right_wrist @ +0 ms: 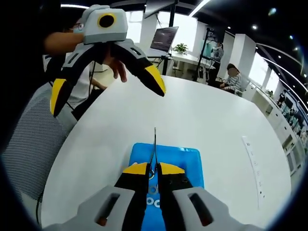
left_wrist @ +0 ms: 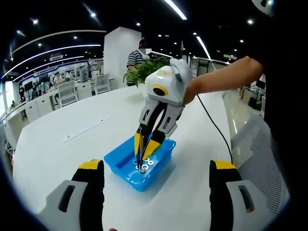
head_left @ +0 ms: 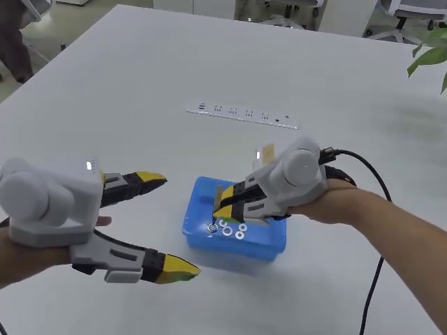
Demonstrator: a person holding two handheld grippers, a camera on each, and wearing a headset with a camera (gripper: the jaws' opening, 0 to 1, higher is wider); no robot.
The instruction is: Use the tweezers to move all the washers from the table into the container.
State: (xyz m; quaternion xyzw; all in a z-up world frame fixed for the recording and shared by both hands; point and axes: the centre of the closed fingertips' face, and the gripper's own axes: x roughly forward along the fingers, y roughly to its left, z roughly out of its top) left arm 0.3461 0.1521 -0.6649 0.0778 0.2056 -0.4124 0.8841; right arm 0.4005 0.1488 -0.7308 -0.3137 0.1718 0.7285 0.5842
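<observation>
So we've got the right gripper (head_left: 223, 205) coming in from the right and hanging over the blue container (head_left: 269, 250), its yellow-tipped jaws squeezed onto the tweezers (right_wrist: 154, 144). The tweezers point down into the container, and in the right gripper view their two arms sit so close together that they read as one thin line, so they're pinched nearly or fully closed. The tip ends down at the container floor, right by the washers (head_left: 231, 229). We honestly can't tell whether a washer is caught in the tip or whether it's only touching one. A handful of washers lie loose on the floor of the container, bunched toward its near left part, just under the right gripper's jaws. The left gripper (head_left: 180, 225) floats to the left of the container, not touching it, with its jaws spread wide and nothing between them. The container itself sits on the white table (head_left: 140, 84), on the near side. A flat white power strip (head_left: 241, 114) lies well beyond it on the far side. A black cable (head_left: 377, 202) trails off the right gripper toward the near right edge.
</observation>
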